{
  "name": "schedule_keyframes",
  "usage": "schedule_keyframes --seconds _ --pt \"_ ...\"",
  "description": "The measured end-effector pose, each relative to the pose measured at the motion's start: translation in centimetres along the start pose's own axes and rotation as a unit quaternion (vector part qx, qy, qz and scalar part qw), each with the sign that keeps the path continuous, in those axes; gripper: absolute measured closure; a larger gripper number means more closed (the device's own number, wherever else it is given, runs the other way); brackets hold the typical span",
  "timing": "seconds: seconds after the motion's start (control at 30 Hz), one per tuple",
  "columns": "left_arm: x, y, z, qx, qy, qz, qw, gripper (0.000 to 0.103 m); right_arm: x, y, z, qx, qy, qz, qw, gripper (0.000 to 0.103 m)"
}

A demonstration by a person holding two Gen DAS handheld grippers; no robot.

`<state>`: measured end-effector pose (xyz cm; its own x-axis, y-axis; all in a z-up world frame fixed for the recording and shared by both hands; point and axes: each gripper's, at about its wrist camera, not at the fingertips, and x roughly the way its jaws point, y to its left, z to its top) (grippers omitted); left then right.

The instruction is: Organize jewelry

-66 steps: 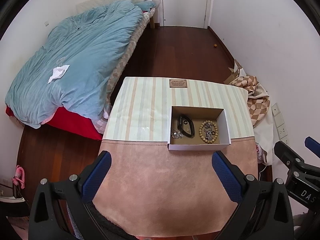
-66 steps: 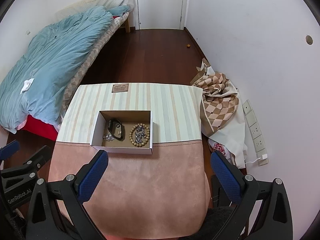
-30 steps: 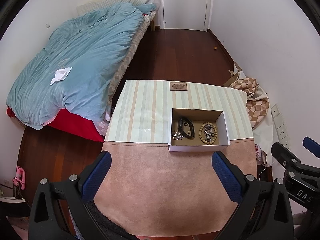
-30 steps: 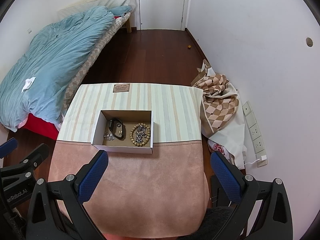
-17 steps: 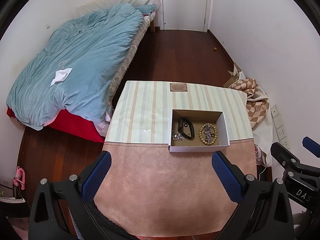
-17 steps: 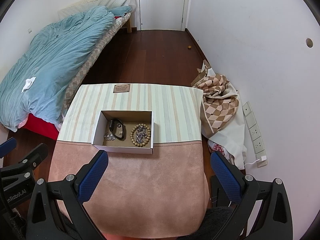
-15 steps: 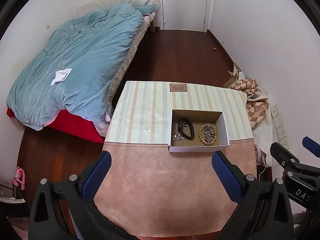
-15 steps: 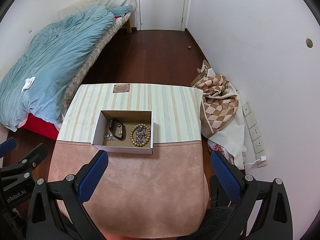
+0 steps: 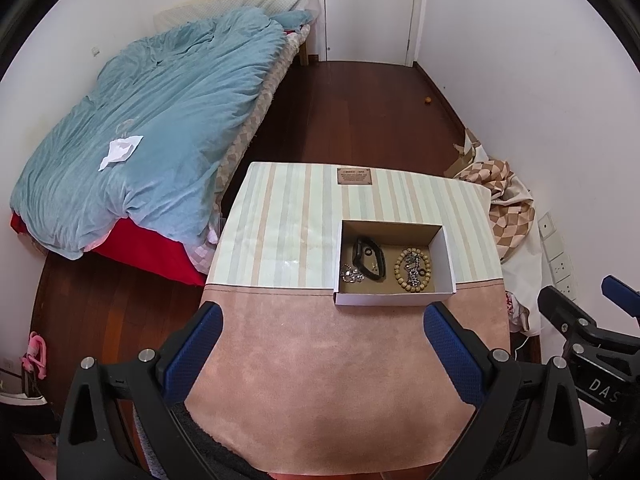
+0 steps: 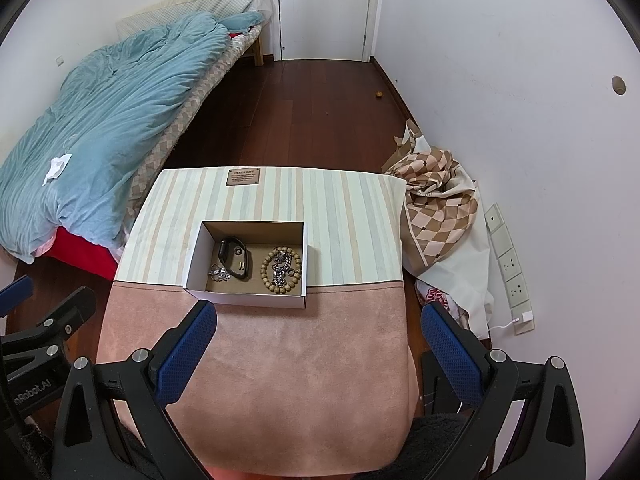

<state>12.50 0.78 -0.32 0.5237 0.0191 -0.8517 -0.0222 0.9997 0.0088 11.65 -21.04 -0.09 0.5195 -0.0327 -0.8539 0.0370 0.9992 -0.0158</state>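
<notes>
Blue duvet [image 9: 152,128] on bed, white door [image 10: 326,8], checkered cloth [image 10: 438,200] by wall

The pink near half of the table [image 10: 280,360] lies bare, open to both wide-spread grippers. The white box [image 10: 248,298] stands at the seam, top open, its walls the only barrier. Inside, the black band [image 10: 236,262], silver chain [image 10: 218,272] and bead bracelet [image 10: 280,268] crowd the floor (little bare cardboard between them). The striped far half is free, except for a small label [image 10: 244,177].
</notes>
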Motion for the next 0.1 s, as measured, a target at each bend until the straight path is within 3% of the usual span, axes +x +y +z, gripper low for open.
schedule_keyframes --seconds 0.1 --pt "-0.13 -0.06 -0.03 0.001 -0.003 -0.003 1.0 0.0 0.0 0.0 0.02 0.001 0.0 0.0 1.0 0.0"
